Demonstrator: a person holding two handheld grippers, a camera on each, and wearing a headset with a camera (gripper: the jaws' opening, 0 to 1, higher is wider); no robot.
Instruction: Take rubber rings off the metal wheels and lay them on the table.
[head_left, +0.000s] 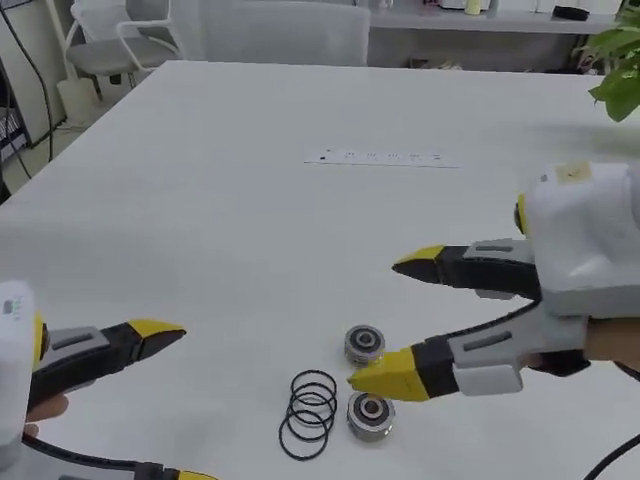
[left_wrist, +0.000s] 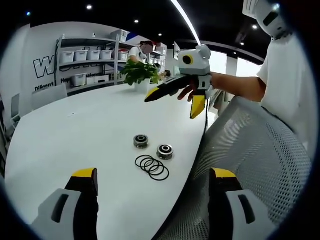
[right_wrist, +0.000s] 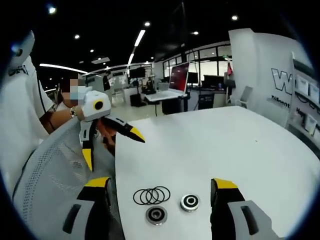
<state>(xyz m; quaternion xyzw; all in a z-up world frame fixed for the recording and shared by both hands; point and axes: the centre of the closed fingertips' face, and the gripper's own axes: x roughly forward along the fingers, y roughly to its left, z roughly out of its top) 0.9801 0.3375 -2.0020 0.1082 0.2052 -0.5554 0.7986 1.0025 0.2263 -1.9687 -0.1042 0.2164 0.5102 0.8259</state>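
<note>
Desk (head_left: 250, 200): white, carries all parts near its front edge.
Right claw (head_left: 375, 322): jaws wide, holding nothing. One yellow tip appears between the two wheels in the head view; I cannot tell whether it touches them.
Left claw (head_left: 190, 405): jaws wide, empty, well apart from the parts.
Far wheel (head_left: 365, 342) and near wheel (head_left: 370, 415): both flat on desk, near each other.
Rings (head_left: 308, 412): black, overlapping, flat on desk just beside near wheel.
</note>
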